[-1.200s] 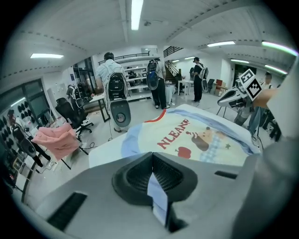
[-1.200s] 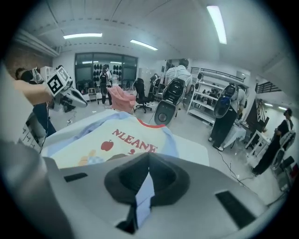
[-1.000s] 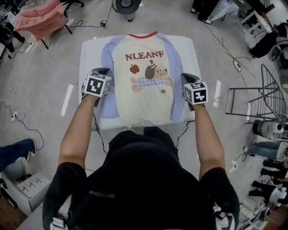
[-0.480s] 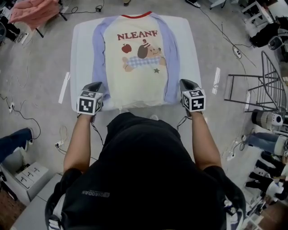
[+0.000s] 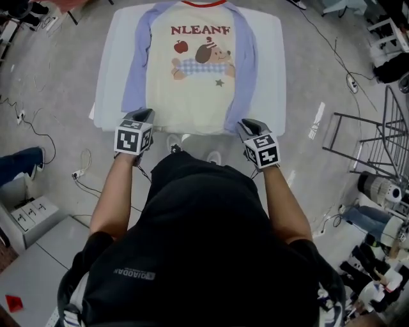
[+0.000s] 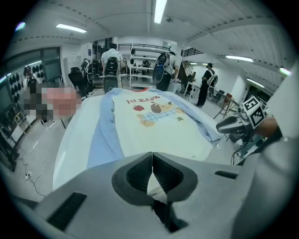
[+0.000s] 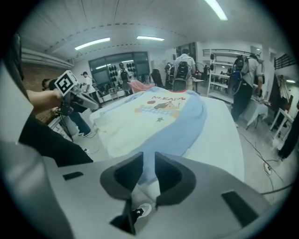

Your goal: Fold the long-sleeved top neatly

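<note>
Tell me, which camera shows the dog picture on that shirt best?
The head view: it looks down on the dog picture, so it appears flat and whole on the long-sleeved top, lettering included. Both gripper views also show the picture, but from low along the table, slanted, smaller and farther off.

The long-sleeved top [image 5: 192,86], as I saw it from the head view, lay spread flat and front side up on the white table [image 5: 271,70]. Its neckline was at the far end and its hem at the near edge. The body was cream, with a red neck trim [image 5: 203,3], red lettering [image 5: 199,30] reading NLEANF, and a print of an apple, a dog in a checked garment and a small star. I noted the pale blue left sleeve [image 5: 135,64] and right sleeve [image 5: 245,64] lying along the body's two sides, cuffs toward the near end. The body lay unfolded at full length.
</note>
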A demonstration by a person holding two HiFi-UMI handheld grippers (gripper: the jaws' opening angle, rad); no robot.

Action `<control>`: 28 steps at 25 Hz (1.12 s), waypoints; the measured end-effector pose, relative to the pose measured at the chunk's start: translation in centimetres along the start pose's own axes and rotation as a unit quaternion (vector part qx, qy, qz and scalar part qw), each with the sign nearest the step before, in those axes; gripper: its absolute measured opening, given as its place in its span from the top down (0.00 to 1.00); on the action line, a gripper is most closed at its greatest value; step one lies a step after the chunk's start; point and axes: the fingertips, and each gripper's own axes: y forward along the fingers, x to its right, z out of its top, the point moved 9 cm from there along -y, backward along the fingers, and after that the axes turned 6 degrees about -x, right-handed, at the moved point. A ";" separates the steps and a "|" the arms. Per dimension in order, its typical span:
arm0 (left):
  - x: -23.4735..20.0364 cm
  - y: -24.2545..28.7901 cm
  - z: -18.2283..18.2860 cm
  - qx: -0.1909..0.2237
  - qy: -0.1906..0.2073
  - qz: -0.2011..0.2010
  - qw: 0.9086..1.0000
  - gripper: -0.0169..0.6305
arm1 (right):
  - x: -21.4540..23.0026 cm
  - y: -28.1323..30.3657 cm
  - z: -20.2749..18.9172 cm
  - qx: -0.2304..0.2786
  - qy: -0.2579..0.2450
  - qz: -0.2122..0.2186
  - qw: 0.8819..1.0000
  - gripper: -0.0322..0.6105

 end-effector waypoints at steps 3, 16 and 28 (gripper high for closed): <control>1.9 -0.3 -1.2 -0.011 -0.001 0.006 1.000 0.96 | -1.3 0.5 -1.0 -0.012 -0.032 0.033 0.999 0.68; 5.2 -1.3 -2.0 -0.021 0.005 0.032 0.999 0.96 | 5.1 -1.2 -4.0 0.028 0.035 -0.095 0.995 0.92; 4.5 -2.0 -2.3 0.003 -0.027 0.062 0.998 0.96 | 17.2 -9.0 -9.1 0.085 0.236 -0.223 0.942 0.92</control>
